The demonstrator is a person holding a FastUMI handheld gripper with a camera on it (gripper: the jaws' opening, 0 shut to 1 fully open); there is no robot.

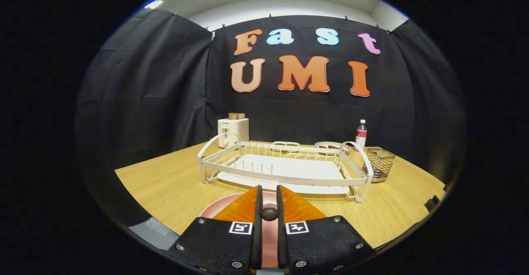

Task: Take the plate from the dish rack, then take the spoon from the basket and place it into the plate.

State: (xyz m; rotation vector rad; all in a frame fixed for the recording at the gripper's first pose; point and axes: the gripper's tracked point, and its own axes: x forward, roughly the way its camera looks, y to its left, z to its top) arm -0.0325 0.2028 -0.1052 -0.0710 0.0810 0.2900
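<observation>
Your fingers [269,196] sit close together with only a narrow slot between them, and a small dark rounded end, the spoon [269,214], is wedged in that slot. Both fingers press on it from either side, so you are clamped on the spoon. Only this rounded end of it is visible; the rest is hidden by the fingers.

The plate [219,210], pink, lies flat on the bench [165,184] directly under the fingers. Its rim shows to the left of the left finger, and more pink surface shows through the slot behind the spoon. So the spoon is held above the plate; whether it touches the plate, you cannot tell from here.

Just beyond the fingertips stands the rack [285,165], white wire with a white drip tray under it. No dishes stand in its slots. The near rail of the rack runs across just ahead of the plate's far edge.

The basket [379,163], a small wire one, stands at the right end of the rack, just beside its curved handle. Its contents are too small to make out.

Behind the rack, near the back of the bench:
- a toaster [233,131] at the left, with toast standing up in its slots;
- two shallow dishes [330,146] holding something dark, detail not resolvable;
- a bottle [361,134] upright at the right, just behind the basket.
</observation>
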